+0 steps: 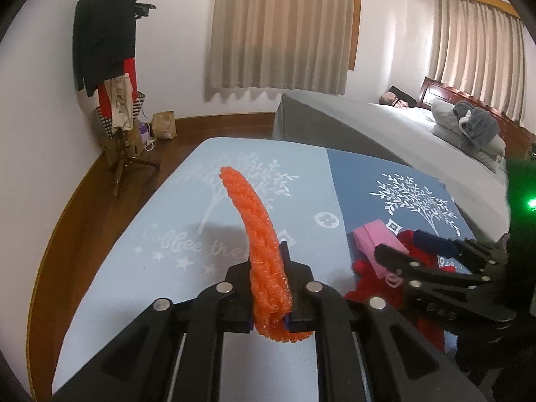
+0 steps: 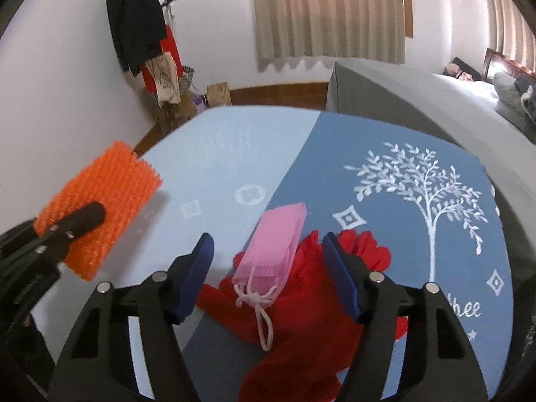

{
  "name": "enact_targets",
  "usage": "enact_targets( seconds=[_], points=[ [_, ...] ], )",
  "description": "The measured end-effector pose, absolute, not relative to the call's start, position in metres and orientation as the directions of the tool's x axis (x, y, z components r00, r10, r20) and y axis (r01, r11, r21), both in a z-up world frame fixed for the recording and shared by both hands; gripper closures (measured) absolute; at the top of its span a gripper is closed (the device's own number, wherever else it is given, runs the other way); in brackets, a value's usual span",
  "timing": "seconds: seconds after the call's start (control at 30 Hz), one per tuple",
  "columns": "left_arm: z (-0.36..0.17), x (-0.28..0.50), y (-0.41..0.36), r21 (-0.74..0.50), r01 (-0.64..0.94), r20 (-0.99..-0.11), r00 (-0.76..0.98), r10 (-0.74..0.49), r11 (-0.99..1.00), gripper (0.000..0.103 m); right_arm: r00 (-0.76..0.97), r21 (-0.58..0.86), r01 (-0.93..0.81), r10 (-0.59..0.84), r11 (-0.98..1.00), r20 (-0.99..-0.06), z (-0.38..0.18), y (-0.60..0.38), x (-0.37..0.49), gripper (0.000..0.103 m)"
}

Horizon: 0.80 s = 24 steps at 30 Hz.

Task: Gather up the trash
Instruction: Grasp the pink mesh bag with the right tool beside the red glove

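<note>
My left gripper [image 1: 268, 268] is shut on an orange bubble-wrap sheet [image 1: 258, 234] and holds it above the light blue half of the table [image 1: 140, 234]. The same sheet [image 2: 100, 207] shows at the left of the right wrist view, with the left gripper [image 2: 80, 217] clamped on it. My right gripper [image 2: 268, 254] is open, its jaws on either side of a pink mesh pouch [image 2: 274, 244] with a white drawstring. The pouch lies on a red cloth [image 2: 311, 318] on the table [image 2: 435, 268]. In the left wrist view the right gripper [image 1: 422, 244] hovers over the pouch [image 1: 375, 238] and red cloth [image 1: 375, 284].
A grey-covered bed [image 1: 385, 127] stands behind the table, with pillows and a grey garment [image 1: 475, 120]. A coat rack [image 1: 110, 67] with hanging clothes and a brown paper bag [image 1: 164, 124] stand by the far wall. Curtains [image 1: 284, 26] cover the window.
</note>
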<state>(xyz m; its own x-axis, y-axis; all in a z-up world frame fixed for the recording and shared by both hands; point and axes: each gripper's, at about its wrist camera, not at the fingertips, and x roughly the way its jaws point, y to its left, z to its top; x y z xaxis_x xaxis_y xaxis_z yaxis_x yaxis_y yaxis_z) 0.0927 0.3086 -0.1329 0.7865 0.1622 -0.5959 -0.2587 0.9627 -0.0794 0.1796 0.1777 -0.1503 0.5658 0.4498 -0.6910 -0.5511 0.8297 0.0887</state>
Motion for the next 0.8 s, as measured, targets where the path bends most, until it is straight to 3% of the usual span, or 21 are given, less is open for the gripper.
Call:
enact_targets(
  seconds=[0.13, 0.3, 0.8],
  points=[
    [-0.135, 0.093, 0.31, -0.088, -0.261, -0.6, 0.784, 0.158, 0.961, 0.091, 0.533, 0.091, -0.557, 0.439, 0.826, -0.723, -0.16, 0.181, 0.183, 0.073],
    [-0.133, 0.093, 0.31, -0.09, -0.258, -0.6, 0.785, 0.155, 0.962, 0.091, 0.526, 0.121, -0.582, 0.486, 0.804, -0.698, -0.149, 0.175, 0.182, 0.091],
    [-0.106, 0.099, 0.281, -0.087, -0.197, -0.556, 0.823, 0.116, 0.977, 0.091, 0.591, 0.182, -0.583, 0.567, 0.792, -0.574, -0.084, 0.131, 0.17, 0.093]
  ],
)
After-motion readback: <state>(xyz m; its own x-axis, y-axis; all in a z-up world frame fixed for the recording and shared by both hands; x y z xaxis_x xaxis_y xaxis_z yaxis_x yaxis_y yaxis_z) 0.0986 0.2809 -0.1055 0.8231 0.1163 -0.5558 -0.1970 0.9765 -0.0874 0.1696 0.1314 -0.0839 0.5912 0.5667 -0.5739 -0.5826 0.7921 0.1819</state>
